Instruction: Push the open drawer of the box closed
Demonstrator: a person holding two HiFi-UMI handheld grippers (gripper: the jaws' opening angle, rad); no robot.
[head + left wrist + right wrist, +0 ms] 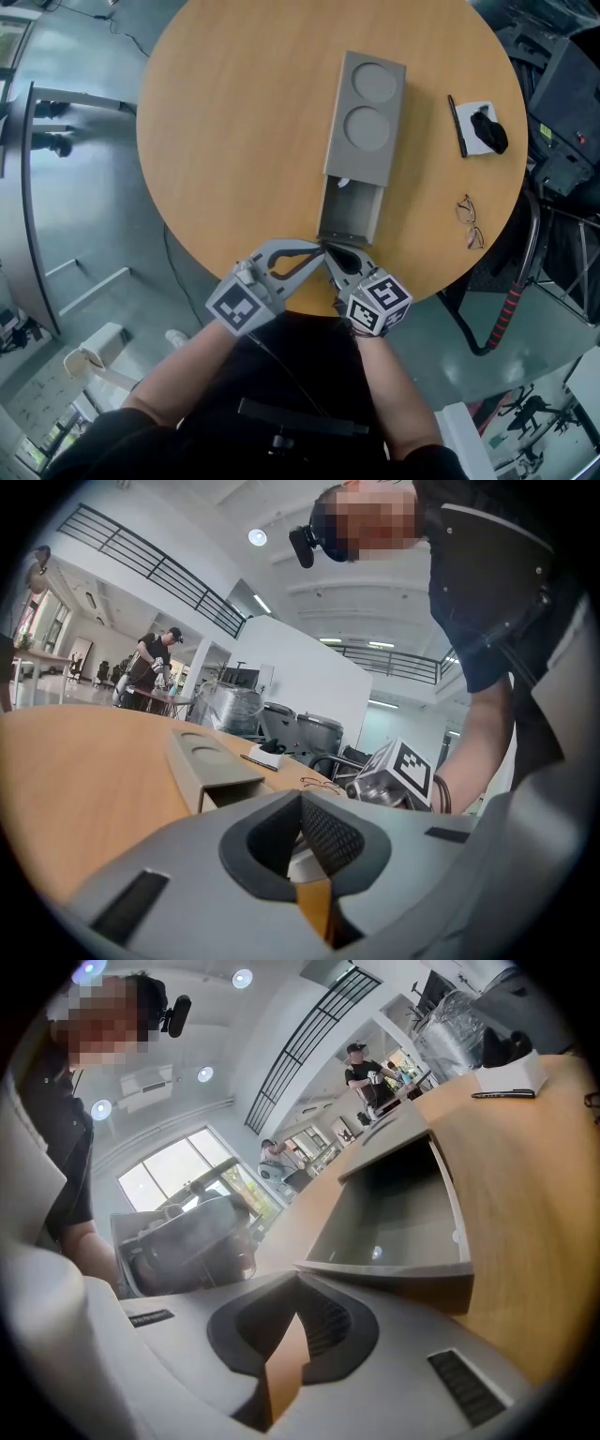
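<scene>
Both of my grippers sit at the near edge of the round table (234, 131), tips drawn in together in front of the drawer (352, 212). My left gripper (317, 249) comes in from the left, its jaws shut tip to tip with nothing between them. My right gripper (331, 253) comes in from the right, and its jaws are pressed together and empty as well. The two sets of tips meet just beside the drawer front's left corner; I cannot tell whether they touch it.

The box (367, 114) lies near the middle of the table, running lengthwise away from me, with two round hollows in its top. Its drawer stands pulled out toward me, its front close to the table's near edge. From my right gripper view I look over the front panel into the open tray.

Toward the right edge lie a pen (457, 125) and, just beside it, a white pad (478, 141) with a black thing (491, 130) on it. Glasses (471, 223) lie nearer me along that same edge, well apart from the box.
</scene>
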